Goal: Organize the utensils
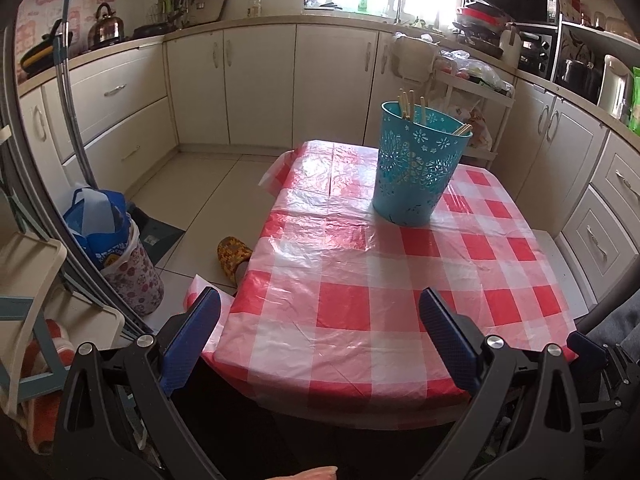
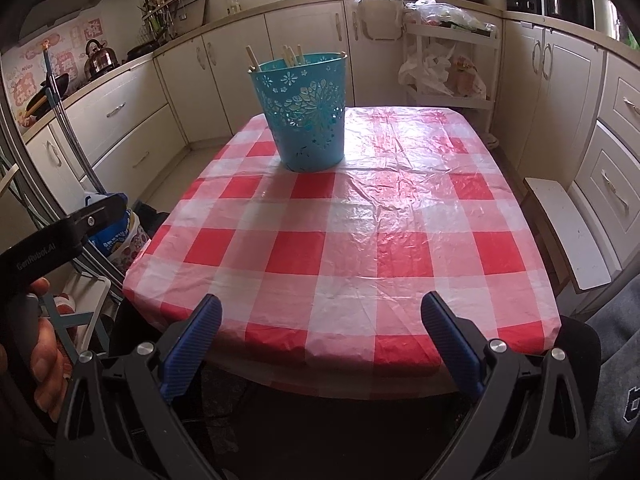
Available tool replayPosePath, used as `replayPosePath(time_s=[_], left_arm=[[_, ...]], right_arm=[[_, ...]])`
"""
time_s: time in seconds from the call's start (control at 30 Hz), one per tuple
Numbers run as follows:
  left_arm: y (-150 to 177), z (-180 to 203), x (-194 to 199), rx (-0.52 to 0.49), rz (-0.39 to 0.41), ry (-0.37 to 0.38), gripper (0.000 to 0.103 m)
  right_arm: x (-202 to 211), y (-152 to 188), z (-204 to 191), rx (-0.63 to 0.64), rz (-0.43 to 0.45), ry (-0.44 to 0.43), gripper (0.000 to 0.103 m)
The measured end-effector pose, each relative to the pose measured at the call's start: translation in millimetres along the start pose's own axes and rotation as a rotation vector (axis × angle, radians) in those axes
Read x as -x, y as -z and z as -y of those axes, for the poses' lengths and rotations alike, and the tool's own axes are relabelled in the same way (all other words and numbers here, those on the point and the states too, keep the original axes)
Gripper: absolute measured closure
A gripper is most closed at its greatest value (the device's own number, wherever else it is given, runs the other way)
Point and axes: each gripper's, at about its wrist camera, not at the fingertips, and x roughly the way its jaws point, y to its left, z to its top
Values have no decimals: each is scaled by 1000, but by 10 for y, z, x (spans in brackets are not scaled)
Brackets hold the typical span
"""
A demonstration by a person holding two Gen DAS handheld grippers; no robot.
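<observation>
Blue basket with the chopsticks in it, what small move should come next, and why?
Probably none beyond easing both tongs back. The chopsticks already stand in the blue basket, the checked tablecloth shows no loose utensils, and the left tongs and right tongs are open, holding nothing.

Right tongs [image 2: 320,340] gape empty over the checked tablecloth [image 2: 340,240]; teal bucket [image 2: 306,120] holds, seemingly, chopsticks [image 2: 290,56]

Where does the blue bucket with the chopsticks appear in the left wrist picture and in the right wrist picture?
Left wrist view: the blue bucket stands right of centre, in the upper half, on the far part of the checked tablecloth.
Right wrist view: the blue bucket stands left of centre, in the upper part, also at the far end of the cloth.
Shared landmark: the steel kettle on the counter at upper left.
</observation>
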Motion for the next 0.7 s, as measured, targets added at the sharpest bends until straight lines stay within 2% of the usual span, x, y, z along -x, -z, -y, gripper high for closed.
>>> replayPosePath(time_s=[0.3,0.7], left_arm=[[23,50,128,-62,28,-52,8],[46,110,164,-89,22,-34,8]], right_arm=[[49,28,-34,-3,0,-4,7],[65,30,-33,-5,2,-5,7]])
